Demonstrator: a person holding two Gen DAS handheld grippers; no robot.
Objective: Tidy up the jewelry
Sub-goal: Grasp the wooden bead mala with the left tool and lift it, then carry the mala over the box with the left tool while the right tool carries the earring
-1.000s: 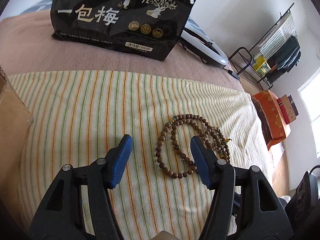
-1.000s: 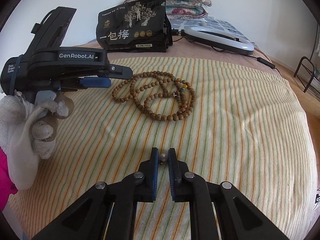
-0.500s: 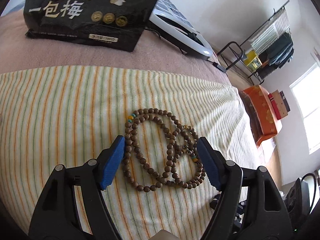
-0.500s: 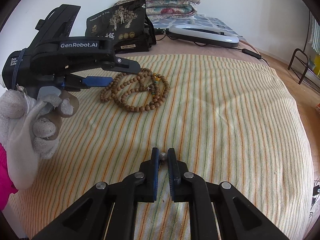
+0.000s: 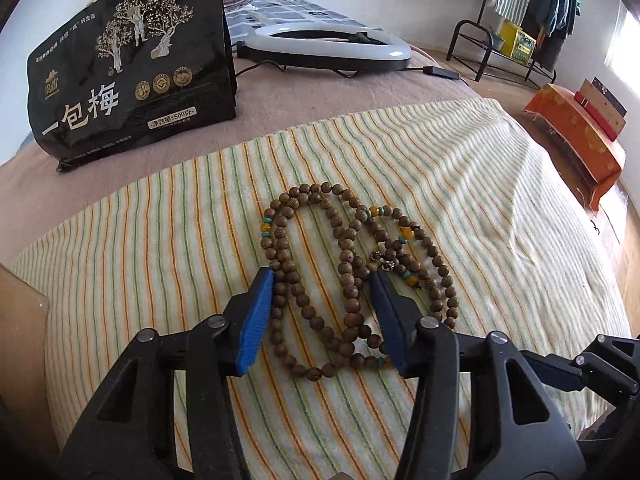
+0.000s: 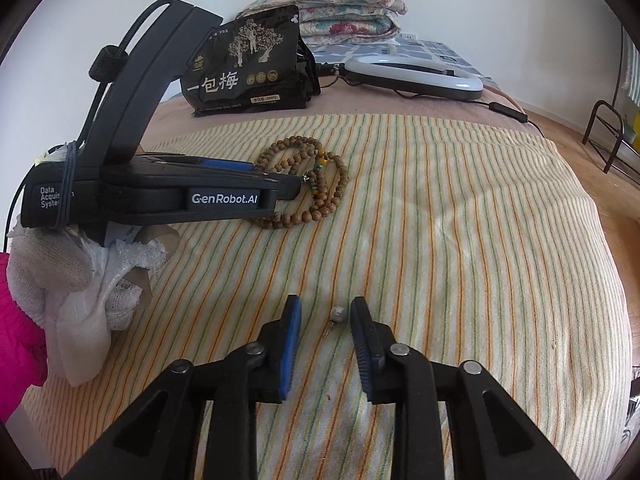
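Observation:
A long string of brown wooden beads point(image 5: 352, 264) with a few yellow and turquoise beads lies coiled on the striped towel point(image 5: 160, 240). My left gripper point(image 5: 322, 276) is open, its blue pads straddling the near loops of the beads. In the right wrist view the beads point(image 6: 312, 184) lie beside the left gripper's body. My right gripper point(image 6: 326, 306) is open, and a small pearl stud earring point(image 6: 335, 317) lies on the towel between its fingers, touching neither.
A black snack bag point(image 5: 132, 68) stands behind the towel, with a white ring light point(image 5: 328, 46) and its cable further back. A cardboard box edge point(image 5: 20, 312) is at the left. Folded quilts point(image 6: 344, 8) lie at the far end of the bed.
My right gripper opened and let go of the pearl earring, which now lies on the towel. My left gripper moved forward and lower over the beads.

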